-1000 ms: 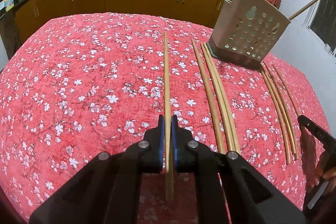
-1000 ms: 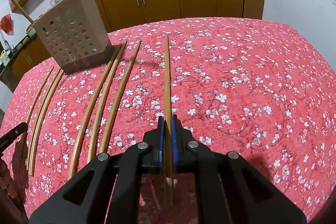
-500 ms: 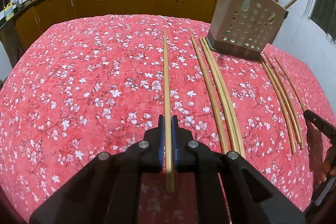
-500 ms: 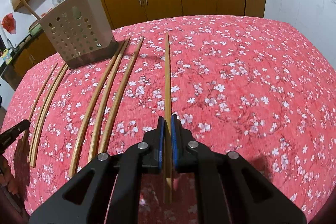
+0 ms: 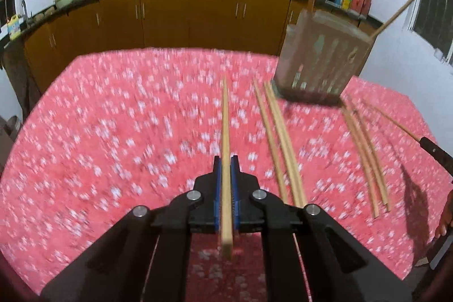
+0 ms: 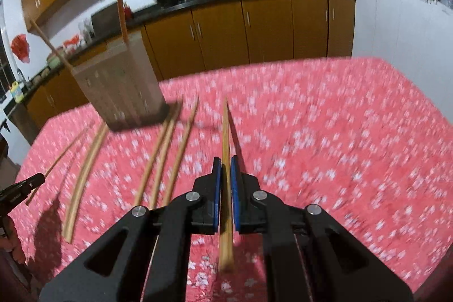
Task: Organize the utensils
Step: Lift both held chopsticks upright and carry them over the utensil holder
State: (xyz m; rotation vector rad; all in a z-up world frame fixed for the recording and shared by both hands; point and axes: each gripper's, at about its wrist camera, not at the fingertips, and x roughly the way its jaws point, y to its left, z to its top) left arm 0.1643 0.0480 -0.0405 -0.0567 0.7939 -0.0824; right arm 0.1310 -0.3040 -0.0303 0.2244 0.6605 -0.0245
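The left gripper is seen pointed forward and downward, its blue-padded jaws closed tight on a chopstick that runs out ahead between them and sticks out a little behind the pads. The right gripper is held in much the same pose, angled down, its jaws likewise clamped on a chopstick. At the right edge of the left wrist view, part of a hand is glimpsed, blurred.

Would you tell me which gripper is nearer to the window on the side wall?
Right. The right gripper sits on the window's side of the table; the left gripper is farther across.
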